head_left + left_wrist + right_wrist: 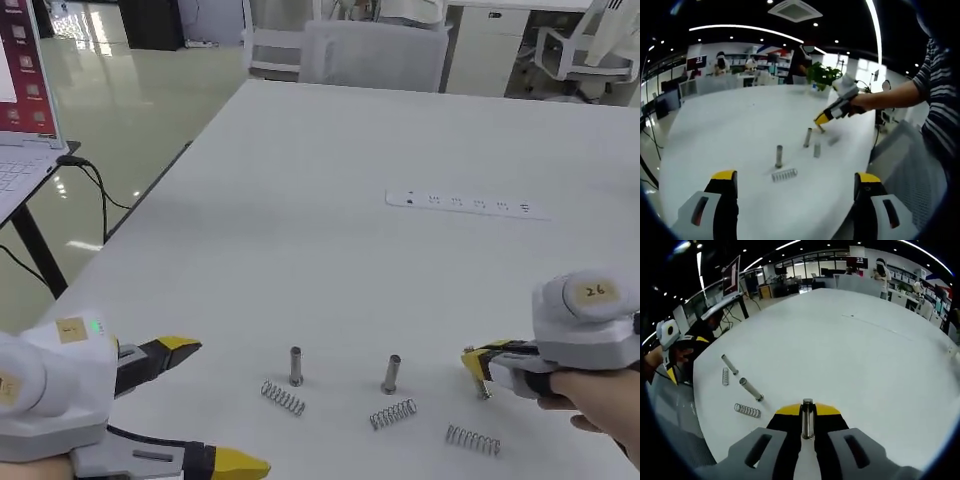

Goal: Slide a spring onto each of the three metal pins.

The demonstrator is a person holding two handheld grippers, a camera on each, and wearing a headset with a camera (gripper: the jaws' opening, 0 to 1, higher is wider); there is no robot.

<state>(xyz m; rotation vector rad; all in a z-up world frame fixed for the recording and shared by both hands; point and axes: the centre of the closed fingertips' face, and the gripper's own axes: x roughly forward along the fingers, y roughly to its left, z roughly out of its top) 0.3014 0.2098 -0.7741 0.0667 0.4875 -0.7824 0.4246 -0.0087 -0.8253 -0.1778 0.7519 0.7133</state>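
Note:
Two metal pins [296, 366] [391, 373] stand upright on the white table near its front edge. A third pin [807, 424] is pinched between the jaws of my right gripper [478, 366], which is shut on it just right of the others, low over the table. Three springs [283, 397] [393, 413] [473, 439] lie flat in front of the pins. My left gripper [215, 405] is wide open at the left, nothing between its yellow tips. In the left gripper view the nearest pin [779, 156] and spring [784, 174] lie ahead of its jaws.
A white power strip [465, 204] is set into the table [330, 200] farther back. A laptop [20, 100] stands on a side stand at the far left with cables hanging. Office chairs [375, 55] stand beyond the table's far edge.

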